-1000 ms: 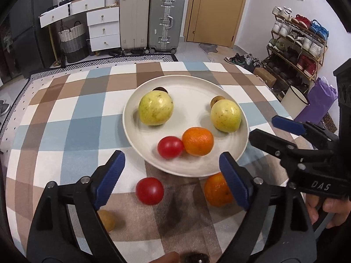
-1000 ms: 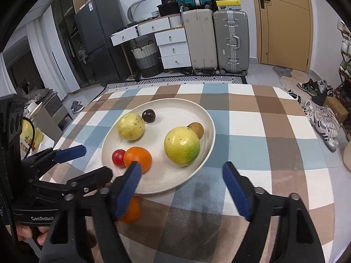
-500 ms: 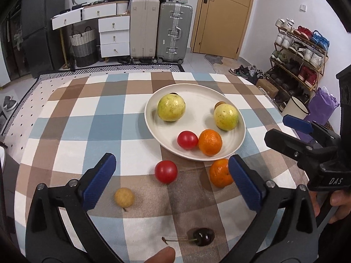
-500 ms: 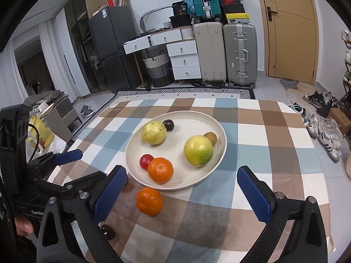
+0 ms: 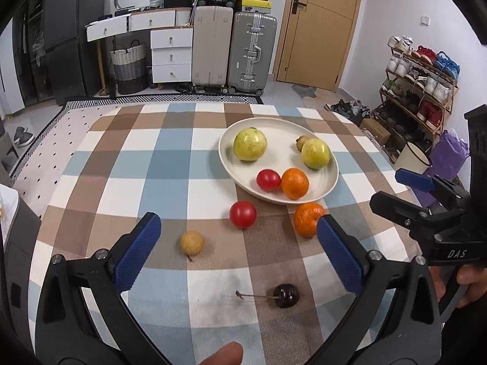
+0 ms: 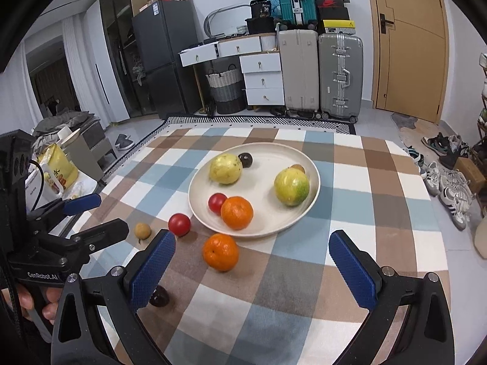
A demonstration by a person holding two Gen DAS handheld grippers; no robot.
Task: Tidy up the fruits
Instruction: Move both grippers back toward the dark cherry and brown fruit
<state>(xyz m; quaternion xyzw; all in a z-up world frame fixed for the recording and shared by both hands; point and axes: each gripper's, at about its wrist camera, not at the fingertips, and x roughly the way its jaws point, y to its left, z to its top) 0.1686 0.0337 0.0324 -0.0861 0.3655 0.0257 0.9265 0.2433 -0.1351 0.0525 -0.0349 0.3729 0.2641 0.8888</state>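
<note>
A white plate holds two yellow-green guavas, a tomato, an orange, a small brown fruit and a dark fruit. On the checked cloth in front lie a tomato, an orange, a small tan fruit and a dark cherry. My left gripper is open and empty above the loose fruit. My right gripper is open and empty, near the loose orange.
The table's far edge meets a patterned rug. Suitcases, white drawers and a basket stand behind. A shoe rack and a white bucket stand to the right. A side table with bags is to the left.
Both grippers have pulled back and up from the plate. More of the table shows now, with the tan fruit and the cherry in view. The fruit has not moved.
</note>
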